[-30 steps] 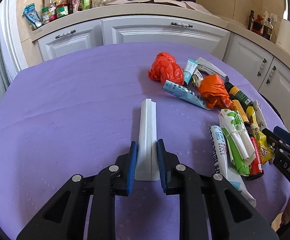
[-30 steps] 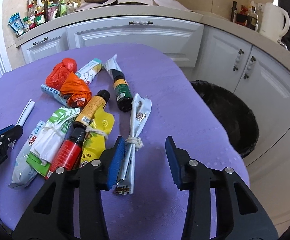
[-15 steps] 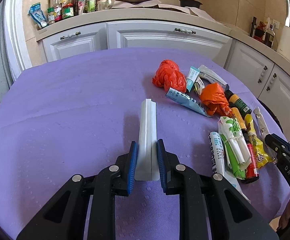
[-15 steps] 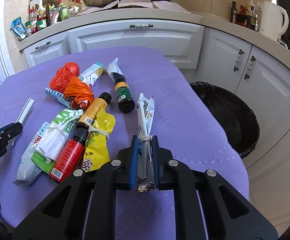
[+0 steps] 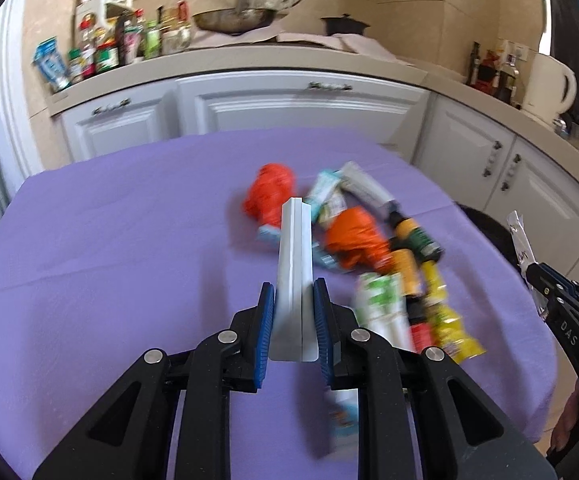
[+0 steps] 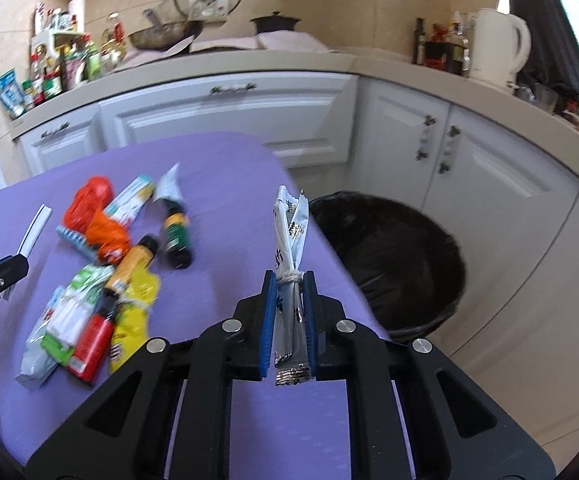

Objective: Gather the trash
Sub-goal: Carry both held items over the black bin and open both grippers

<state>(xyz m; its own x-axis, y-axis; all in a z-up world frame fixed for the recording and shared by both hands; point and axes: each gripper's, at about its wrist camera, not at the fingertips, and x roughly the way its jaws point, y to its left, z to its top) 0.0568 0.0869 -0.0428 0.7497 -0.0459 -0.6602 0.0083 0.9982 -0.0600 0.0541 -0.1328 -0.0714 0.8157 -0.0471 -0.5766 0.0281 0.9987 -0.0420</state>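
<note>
My left gripper point(image 5: 294, 312) is shut on a long white folded strip point(image 5: 294, 264) and holds it lifted above the purple table point(image 5: 109, 260). My right gripper point(image 6: 289, 300) is shut on a tied silver-white wrapper point(image 6: 289, 236) and holds it raised over the table's right edge, beside the black-lined trash bin point(image 6: 393, 256). A pile of trash lies on the table: orange bags point(image 6: 101, 216), tubes, a dark bottle point(image 6: 177, 232), a red can point(image 6: 89, 344) and a yellow packet point(image 6: 133, 312).
White cabinets point(image 6: 229, 116) and a counter with jars, a pan and a white kettle point(image 6: 497, 48) stand behind the table. The bin stands on the floor right of the table, in front of the corner cabinets.
My right gripper closed on the tied wrapper and lifted it off the table toward the bin. My left gripper raised the white strip and swung right over the pile.
</note>
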